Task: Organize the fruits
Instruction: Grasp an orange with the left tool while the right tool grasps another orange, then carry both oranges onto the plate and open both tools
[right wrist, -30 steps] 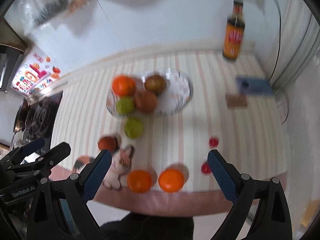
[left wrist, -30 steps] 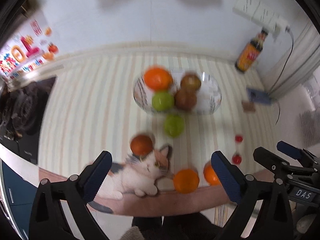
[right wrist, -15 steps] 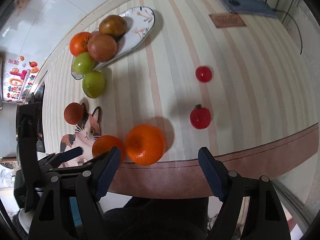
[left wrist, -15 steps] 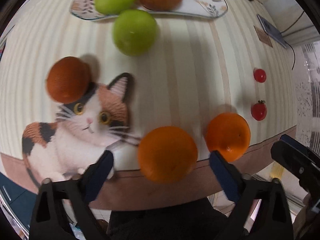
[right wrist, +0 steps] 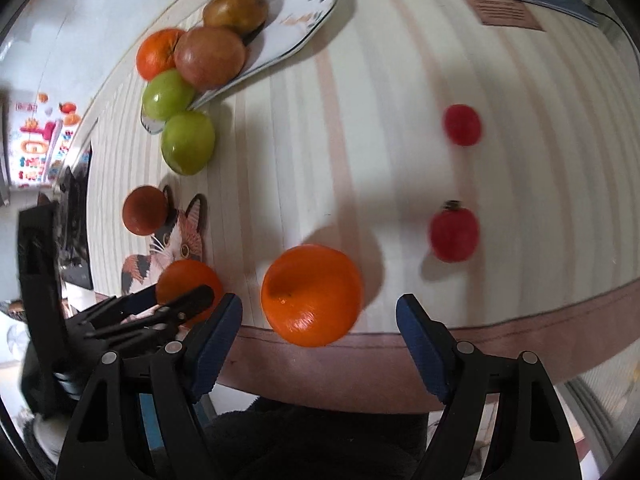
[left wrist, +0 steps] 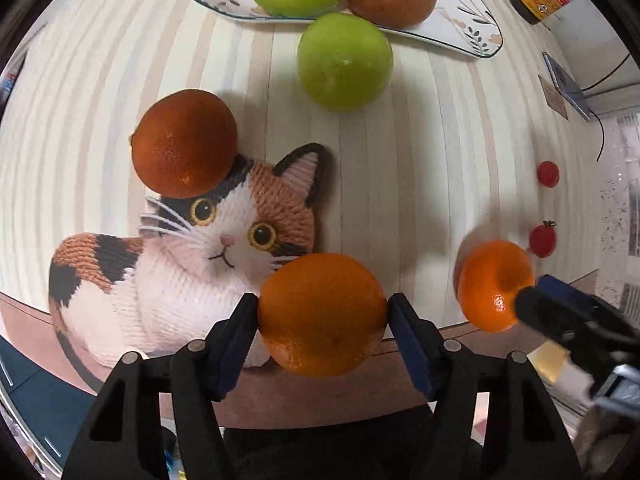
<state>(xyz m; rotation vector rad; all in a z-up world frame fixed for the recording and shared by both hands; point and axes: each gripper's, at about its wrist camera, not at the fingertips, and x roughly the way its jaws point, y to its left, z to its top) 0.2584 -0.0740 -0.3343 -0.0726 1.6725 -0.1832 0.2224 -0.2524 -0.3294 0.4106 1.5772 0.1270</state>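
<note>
Orange [left wrist: 322,314] pinched by left gripper [left wrist: 322,312] (jaws just closing); rt gripper [right wrist: 319,320] open.

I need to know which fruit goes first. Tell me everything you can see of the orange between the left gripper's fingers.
The orange is round, bright and dimpled, with a glossy peel and no stem showing. It sits near the front edge of the striped tablecloth, overlapping the printed cat. The left gripper has just been closing, and its blue pads now touch both sides. A second orange lies apart, to its right.

Bright, soft shadows, fisheye warp, slight blur
</note>
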